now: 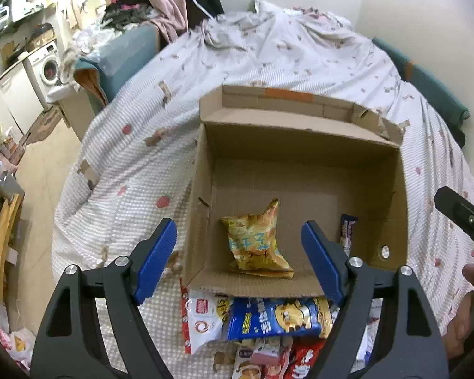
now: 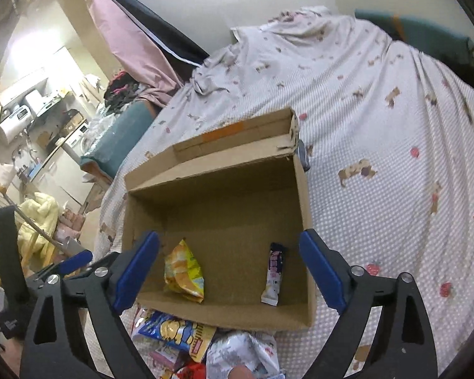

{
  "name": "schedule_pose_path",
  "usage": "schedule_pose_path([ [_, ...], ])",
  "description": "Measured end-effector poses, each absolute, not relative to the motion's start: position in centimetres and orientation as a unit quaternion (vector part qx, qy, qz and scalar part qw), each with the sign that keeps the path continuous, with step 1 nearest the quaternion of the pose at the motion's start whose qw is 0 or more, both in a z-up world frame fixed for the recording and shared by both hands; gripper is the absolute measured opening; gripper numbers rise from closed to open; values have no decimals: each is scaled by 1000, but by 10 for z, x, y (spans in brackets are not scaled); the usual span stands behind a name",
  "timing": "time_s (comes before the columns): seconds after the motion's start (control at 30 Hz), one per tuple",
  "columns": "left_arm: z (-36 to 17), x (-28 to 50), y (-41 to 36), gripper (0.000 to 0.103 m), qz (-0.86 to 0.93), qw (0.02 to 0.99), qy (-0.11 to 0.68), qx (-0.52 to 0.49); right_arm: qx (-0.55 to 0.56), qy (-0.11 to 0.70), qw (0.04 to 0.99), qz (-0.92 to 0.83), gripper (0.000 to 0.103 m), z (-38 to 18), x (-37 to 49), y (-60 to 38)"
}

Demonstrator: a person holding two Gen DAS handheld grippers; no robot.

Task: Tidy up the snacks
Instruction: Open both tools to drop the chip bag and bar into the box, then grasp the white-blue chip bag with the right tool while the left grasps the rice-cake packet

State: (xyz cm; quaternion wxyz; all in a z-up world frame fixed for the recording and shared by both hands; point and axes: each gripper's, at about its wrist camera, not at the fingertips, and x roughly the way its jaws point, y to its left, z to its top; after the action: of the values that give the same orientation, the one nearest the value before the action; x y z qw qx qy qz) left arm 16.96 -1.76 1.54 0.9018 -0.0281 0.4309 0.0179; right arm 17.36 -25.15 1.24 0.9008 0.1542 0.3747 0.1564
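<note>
An open cardboard box [image 1: 300,177] [image 2: 224,208] sits on the bed. Inside lie a yellow snack bag [image 1: 256,246] [image 2: 183,271] at the left and a slim purple-and-white bar packet [image 1: 347,230] [image 2: 273,274] at the right. My left gripper [image 1: 240,259] hovers open above the box's near edge, nothing between its blue pads. My right gripper [image 2: 229,271] also stands open and empty over the box. Loose snack packets [image 1: 268,319] [image 2: 177,331], one blue with a cartoon face, are heaped in front of the box.
The bed has a white dotted sheet [image 1: 136,164] [image 2: 395,189]. The box's back flap [image 1: 287,107] stands up. The other gripper's dark body [image 1: 461,218] and a hand [image 1: 464,315] show at the right edge. Floor and cluttered furniture [image 1: 31,72] lie left.
</note>
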Motion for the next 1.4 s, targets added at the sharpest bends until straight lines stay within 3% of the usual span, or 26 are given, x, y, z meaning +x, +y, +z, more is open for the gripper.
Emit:
schedule_pose_path([
  [0.1, 28, 156, -17, 80, 8, 909, 416, -25, 152, 360, 907, 157, 94, 23, 160, -254],
  [0.2, 37, 144, -16, 98, 11, 915, 402, -24, 144, 354, 910, 159, 96, 31, 148, -253],
  [0.3, 44, 132, -12, 98, 10, 918, 395, -30, 134, 352, 912, 163, 100, 33, 135, -254],
  [0.67, 48, 92, 0, 98, 29, 917, 397, -37, 130, 368, 907, 160, 101, 26, 101, -263],
  [1.4, -27, 48, 17, 98, 30, 874, 481, -70, 185, 469, 857, 110, 101, -33, 46, -297],
])
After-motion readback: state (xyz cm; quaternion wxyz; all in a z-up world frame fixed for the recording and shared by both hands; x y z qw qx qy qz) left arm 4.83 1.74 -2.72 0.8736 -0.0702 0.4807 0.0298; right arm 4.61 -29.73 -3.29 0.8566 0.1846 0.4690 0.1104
